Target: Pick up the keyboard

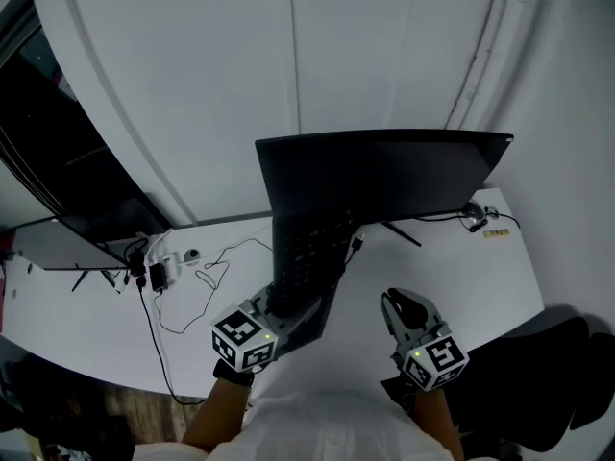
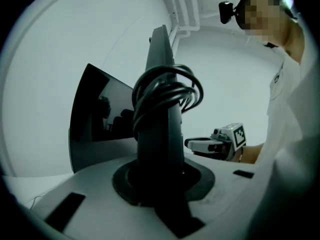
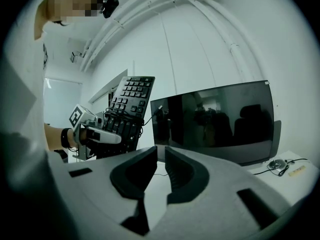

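Our left gripper [image 1: 285, 303] is clamped on the keyboard [image 1: 309, 243], which is tilted steeply up over the desk [image 1: 86, 325] before the monitor [image 1: 384, 171]. The right gripper [image 1: 397, 305] hovers nearly closed, empty. We'd squeeze firmly and mind that coiled cable [image 2: 167, 91].

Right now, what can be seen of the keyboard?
The keyboard is black and plastic-looking, with dark keys and a number block. It stands steeply on end, keys facing the right gripper, before the monitor. The left gripper is shut on its lower end; its dark cable is coiled around the body. It appears lifted off the white desk.
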A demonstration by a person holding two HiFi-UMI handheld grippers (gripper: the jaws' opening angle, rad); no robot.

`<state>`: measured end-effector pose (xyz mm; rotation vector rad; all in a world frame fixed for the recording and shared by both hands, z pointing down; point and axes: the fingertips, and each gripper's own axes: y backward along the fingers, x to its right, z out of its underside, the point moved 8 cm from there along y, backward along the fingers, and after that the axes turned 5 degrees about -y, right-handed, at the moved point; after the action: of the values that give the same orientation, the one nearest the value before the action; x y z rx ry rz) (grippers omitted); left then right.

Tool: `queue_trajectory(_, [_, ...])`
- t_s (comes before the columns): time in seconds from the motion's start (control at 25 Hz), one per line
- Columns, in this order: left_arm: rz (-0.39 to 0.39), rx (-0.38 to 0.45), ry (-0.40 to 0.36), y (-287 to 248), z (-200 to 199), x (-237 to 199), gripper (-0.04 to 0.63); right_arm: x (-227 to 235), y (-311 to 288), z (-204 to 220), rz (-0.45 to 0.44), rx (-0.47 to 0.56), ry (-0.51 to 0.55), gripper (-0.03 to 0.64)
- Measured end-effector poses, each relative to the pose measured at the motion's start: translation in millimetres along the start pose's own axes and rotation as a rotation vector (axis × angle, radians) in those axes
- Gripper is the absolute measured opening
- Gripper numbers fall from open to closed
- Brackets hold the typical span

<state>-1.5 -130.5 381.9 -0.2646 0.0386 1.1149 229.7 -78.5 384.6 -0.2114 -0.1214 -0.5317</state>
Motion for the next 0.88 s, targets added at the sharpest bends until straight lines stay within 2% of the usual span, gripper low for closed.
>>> queue_trajectory(0.16, [-0.018, 0.025, -0.021, 7.8, -9.0, 5.7, 0.072, -0.5, 3.6, -5.4, 0.004, 0.003, 0.009, 0.049])
queue_trajectory(0.48, [-0.092, 0.075, -0.125, 21.0, -18.0, 13.5, 0.071, 4.1, 12.0, -11.9, 0.011, 0.038, 0.032, 0.044])
queue_trajectory(0.88, [-0.148, 0.13, -0.139, 47.1, -29.1, 17.7, 0.072, 13.5, 27.5, -13.9, 0.064, 0.076, 0.006, 0.002])
